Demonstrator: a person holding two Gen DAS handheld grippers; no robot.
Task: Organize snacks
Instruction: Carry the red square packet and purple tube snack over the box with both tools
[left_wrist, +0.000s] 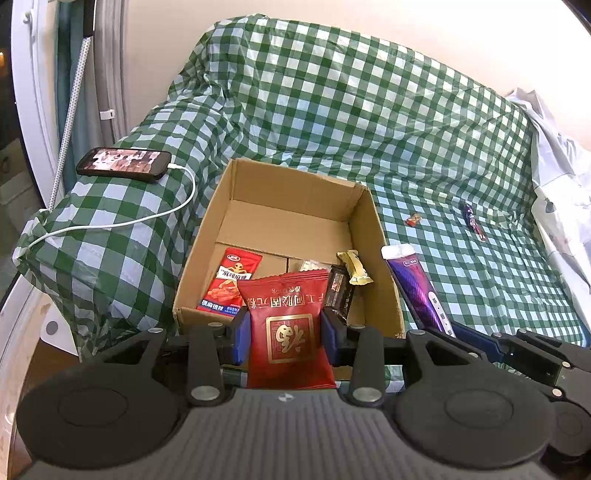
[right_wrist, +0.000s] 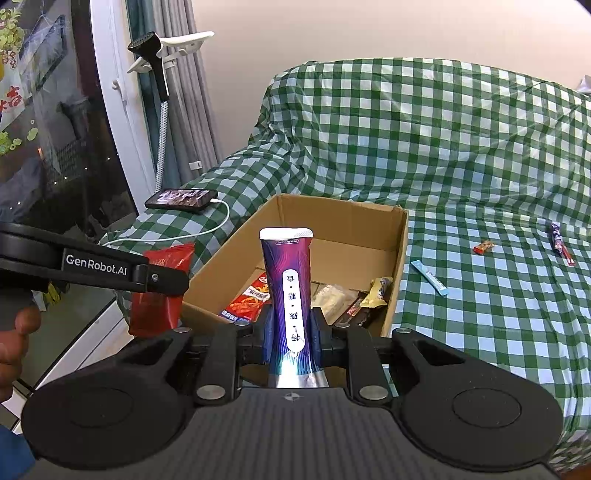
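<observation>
My left gripper (left_wrist: 285, 332) is shut on a red snack packet (left_wrist: 286, 317), held at the near edge of the open cardboard box (left_wrist: 295, 184). My right gripper (right_wrist: 291, 339) is shut on a purple snack pouch (right_wrist: 288, 284), held upright just before the same box (right_wrist: 400, 258). The pouch also shows in the left wrist view (left_wrist: 417, 288), right of the box. Inside the box lie a red-orange packet (left_wrist: 229, 280), a dark bar (left_wrist: 338, 291) and a gold-wrapped snack (left_wrist: 354, 267). The red packet shows in the right wrist view (right_wrist: 162, 291), left of the box.
The box sits on a sofa under a green checked cover (right_wrist: 443, 147). Loose on the seat are a small red candy (right_wrist: 484, 246), a light blue stick (right_wrist: 430, 277) and a dark purple stick (right_wrist: 559, 240). A phone (left_wrist: 123, 163) on a white cable lies on the armrest.
</observation>
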